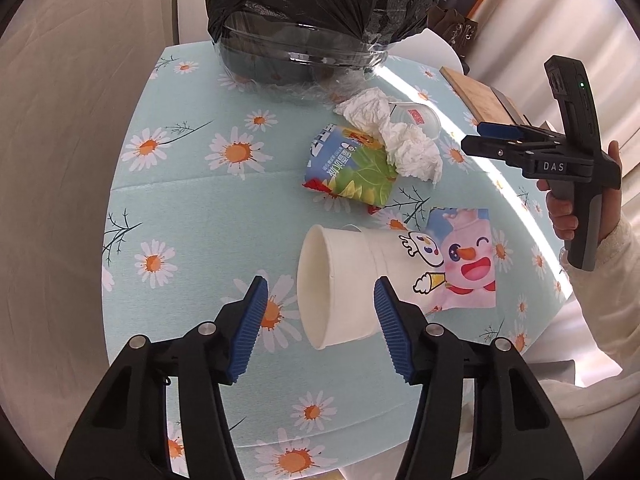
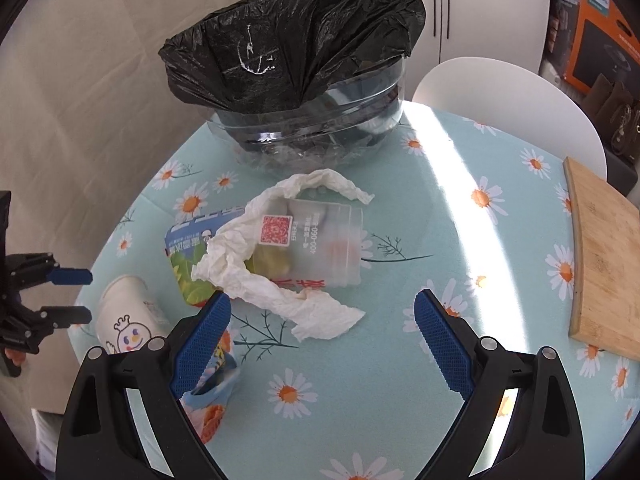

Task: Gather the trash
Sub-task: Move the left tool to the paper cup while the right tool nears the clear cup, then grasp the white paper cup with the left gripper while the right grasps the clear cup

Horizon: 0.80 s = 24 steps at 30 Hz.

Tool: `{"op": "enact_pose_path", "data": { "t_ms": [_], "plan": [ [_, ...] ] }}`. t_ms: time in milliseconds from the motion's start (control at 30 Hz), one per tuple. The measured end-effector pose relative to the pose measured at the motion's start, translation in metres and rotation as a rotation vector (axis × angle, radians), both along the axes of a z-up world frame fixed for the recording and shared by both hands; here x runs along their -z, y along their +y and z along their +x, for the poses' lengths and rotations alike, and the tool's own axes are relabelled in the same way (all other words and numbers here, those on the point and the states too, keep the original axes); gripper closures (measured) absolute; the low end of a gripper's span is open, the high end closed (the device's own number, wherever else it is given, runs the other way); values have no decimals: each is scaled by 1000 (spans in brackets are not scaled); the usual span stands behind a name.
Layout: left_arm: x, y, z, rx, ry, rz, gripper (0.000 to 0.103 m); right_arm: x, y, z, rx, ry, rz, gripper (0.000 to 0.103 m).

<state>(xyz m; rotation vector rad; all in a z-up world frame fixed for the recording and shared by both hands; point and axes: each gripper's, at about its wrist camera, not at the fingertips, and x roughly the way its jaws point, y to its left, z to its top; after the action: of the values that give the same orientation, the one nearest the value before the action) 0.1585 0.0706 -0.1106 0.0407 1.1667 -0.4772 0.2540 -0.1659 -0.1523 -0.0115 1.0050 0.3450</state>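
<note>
Two hand-held grippers: left hand-held gripper (image 1: pixel 320 330) wide, straddling the paper cup (image 1: pixel 352 284); right hand-held gripper (image 2: pixel 322 342) wide, empty.
Cup: on its side, near counter (image 1: pixel 192 208) edge.
Grasp: close across the rim gently.
Bin: lined bowl (image 2: pixel 316 120), far edge.

white paper cup (image 1: pixel 344 284) on its side, crumpled tissue (image 2: pixel 280 276) over clear cup (image 2: pixel 320 246)

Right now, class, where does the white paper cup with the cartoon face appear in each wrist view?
Left wrist: the paper cup lies on its side at lower centre, between the open left gripper fingers.
Right wrist: lower left, near the frame edge.
Shared landmark: the black-bagged bin.
</note>
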Motion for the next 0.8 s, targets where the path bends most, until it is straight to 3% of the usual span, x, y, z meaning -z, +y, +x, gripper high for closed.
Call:
{"op": "enact_pose_path", "data": {
  "t_ms": [300,500,600,633,667,800],
  "plan": [
    [9,11,14,19,47,-68,50,6,14,30,5,26,22,15],
    [21,10,20,48,104,-98,61,10,24,46,1,44,34,15],
    [24,9,22,71,126,-148,77,16,27,52,-2,72,43,15],
    [23,8,22,85,128,-168,88,17,28,54,-1,86,47,17],
    [22,6,22,101,131,-177,93,19,27,55,-6,99,58,38],
    [13,-4,21,147,105,-143,94,19,24,55,-28,117,57,38]
  ]
}}
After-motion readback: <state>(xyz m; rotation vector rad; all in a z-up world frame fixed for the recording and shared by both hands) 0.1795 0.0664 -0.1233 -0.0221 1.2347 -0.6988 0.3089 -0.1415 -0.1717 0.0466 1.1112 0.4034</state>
